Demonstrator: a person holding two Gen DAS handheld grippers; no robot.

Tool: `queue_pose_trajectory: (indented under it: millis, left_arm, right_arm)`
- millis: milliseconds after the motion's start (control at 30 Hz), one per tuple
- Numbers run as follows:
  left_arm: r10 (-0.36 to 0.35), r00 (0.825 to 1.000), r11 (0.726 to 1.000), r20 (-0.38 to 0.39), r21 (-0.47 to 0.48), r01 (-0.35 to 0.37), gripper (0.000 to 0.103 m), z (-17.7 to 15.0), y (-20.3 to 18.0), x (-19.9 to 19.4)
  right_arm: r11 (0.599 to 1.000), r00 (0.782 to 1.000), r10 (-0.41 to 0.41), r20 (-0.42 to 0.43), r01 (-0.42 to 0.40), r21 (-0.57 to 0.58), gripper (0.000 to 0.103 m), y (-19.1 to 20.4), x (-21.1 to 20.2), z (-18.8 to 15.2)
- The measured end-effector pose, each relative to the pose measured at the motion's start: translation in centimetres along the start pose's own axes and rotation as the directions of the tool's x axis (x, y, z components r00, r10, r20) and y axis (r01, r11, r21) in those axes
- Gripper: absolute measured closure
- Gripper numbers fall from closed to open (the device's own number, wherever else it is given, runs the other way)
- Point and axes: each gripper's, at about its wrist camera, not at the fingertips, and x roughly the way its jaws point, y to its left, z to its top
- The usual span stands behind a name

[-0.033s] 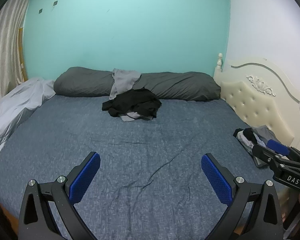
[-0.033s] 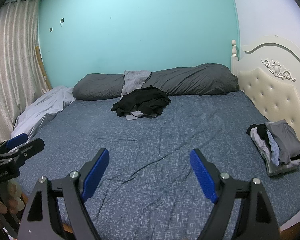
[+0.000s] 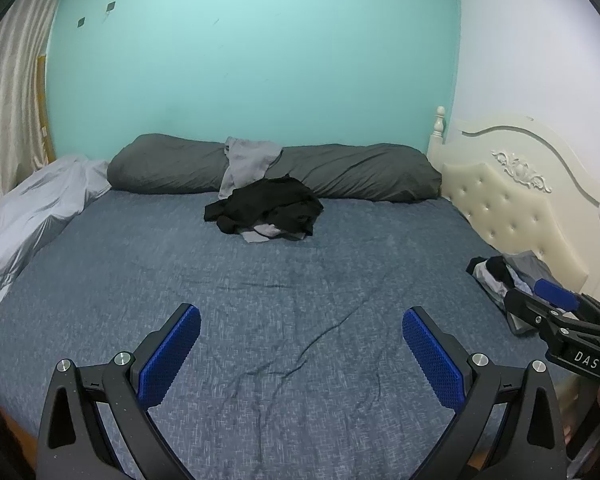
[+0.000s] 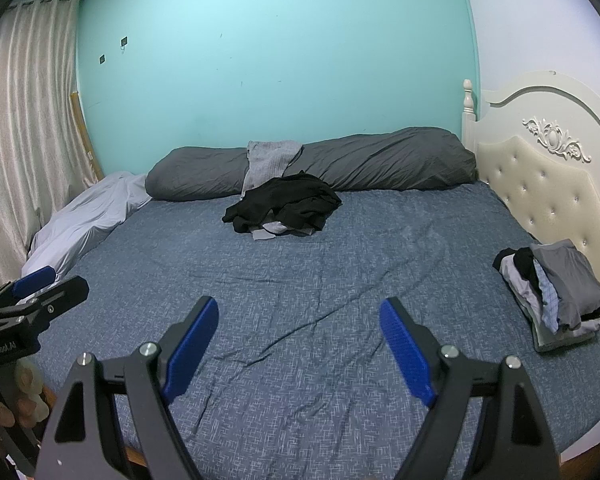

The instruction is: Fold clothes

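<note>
Nothing has moved since the earlier frame: both the left gripper (image 3: 301, 354) and right gripper (image 4: 302, 346) hang wide and empty over the bed (image 4: 340, 272), far from the crumpled black heap (image 4: 284, 202) by the pillow and the folded stack (image 4: 556, 296), so a blind grab risks bunching several garments.

We see the bed (image 4: 300, 280) covered in a matt, woven-looking blue cloth, lightly creased. The long pillow (image 4: 380, 160) at the far side is dull grey fabric, softly rumpled. The black clothes pile (image 4: 284, 204) looks like limp matt cloth. At the right, the headboard (image 4: 548, 200) has a smooth cream padded face with buttons, in a glossy carved frame. Our fingers (image 3: 168, 356) carry textured blue pads on matt black plastic with bright metal screws. The curtain (image 4: 28, 140) at left is pale ribbed cloth.
</note>
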Motion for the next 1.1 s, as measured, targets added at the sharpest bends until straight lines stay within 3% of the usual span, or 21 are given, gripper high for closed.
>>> queue_pose_trajectory:
  millis: [1100]
  left_arm:
    - [0.012, 1.000, 1.000, 0.004, 0.010, -0.012, 0.000, 0.14, -0.21, -0.40]
  right_arm:
    - [1.000, 1.000, -0.001, 0.006, 0.001, -0.004, 0.019, -0.21, 0.14, 0.11]
